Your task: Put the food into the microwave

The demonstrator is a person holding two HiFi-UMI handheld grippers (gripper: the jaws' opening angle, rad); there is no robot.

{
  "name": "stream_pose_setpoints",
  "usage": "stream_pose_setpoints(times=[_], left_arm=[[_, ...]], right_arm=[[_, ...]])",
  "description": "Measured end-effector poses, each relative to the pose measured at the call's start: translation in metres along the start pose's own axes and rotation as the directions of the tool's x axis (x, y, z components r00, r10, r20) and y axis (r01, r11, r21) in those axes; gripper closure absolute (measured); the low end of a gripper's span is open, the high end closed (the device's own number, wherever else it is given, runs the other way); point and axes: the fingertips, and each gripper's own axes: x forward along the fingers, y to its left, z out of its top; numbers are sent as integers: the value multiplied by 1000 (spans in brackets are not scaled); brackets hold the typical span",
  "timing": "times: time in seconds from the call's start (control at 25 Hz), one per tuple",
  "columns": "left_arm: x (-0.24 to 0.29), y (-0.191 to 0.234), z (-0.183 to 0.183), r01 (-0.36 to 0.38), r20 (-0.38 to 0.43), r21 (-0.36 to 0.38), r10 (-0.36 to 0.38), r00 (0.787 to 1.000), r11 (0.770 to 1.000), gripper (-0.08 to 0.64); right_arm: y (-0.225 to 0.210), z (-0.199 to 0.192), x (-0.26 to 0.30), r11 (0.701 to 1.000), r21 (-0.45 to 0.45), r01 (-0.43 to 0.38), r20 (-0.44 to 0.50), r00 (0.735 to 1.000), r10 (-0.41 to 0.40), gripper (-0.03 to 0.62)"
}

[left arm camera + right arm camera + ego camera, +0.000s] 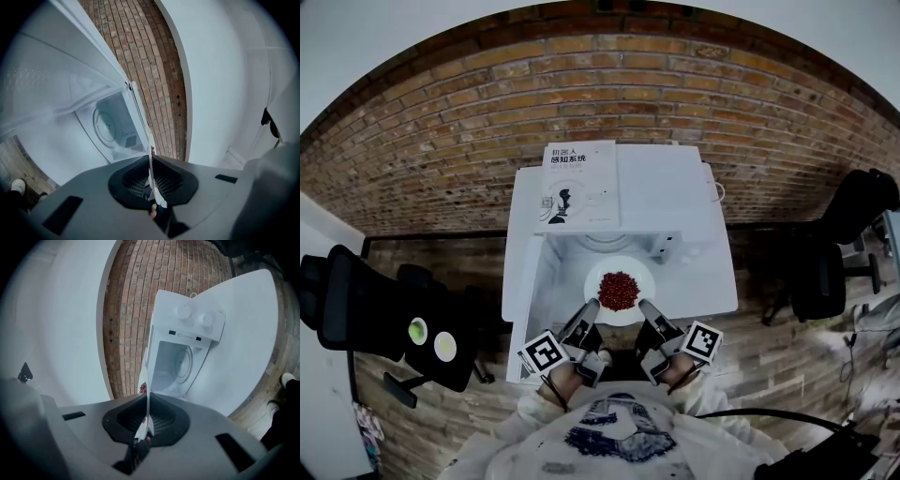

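A white plate [639, 273] heaped with red food [619, 290] hangs at the mouth of the open white microwave [675, 202]. My left gripper [592, 311] is shut on the plate's near left rim and my right gripper [647, 310] is shut on its near right rim. In the left gripper view the plate [151, 161] shows edge-on between the pads, with the microwave cavity and its turntable [107, 124] ahead. In the right gripper view the plate's rim [147, 404] is pinched the same way, before the microwave [187, 341] with its two knobs.
The microwave stands on a white table [722, 281] against a brick floor. A book [579, 183] lies on top of it. The open door [525, 281] hangs at the left. Black office chairs [356, 305] [853, 225] stand at both sides.
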Motion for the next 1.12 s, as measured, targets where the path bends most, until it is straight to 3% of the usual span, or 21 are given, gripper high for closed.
stream_pose_setpoints(times=[0.08, 0.16, 0.32, 0.56, 0.8, 0.92, 1.12], left_arm=[[13, -14, -7, 90, 52, -135, -84, 995, 987, 529], [21, -16, -10, 103, 81, -167, -90, 993, 981, 529], [31, -7, -14, 54, 98, -105, -43, 994, 993, 529], [44, -8, -19, 62, 149, -168, -37, 988, 984, 529], [49, 0, -15, 15, 151, -113, 2, 989, 993, 529], [55, 0, -14, 33, 163, -149, -8, 987, 988, 529], [58, 21, -6, -27, 137, -71, 36, 990, 997, 529]], right_arm=[[-4, 7, 2, 1000, -1, 2, -24, 1000, -2, 571], [-9, 14, 3, 1000, 7, 6, -46, 999, -6, 571], [-17, 27, 5, 1000, 26, 9, -87, 996, -7, 571], [-26, 38, 9, 999, 38, 12, -133, 991, -7, 571], [-30, 46, 16, 999, 39, 19, -158, 987, -13, 572], [-34, 49, 20, 999, 42, 22, -163, 987, -15, 571], [-49, 52, 29, 998, 40, 43, -167, 985, -36, 571]])
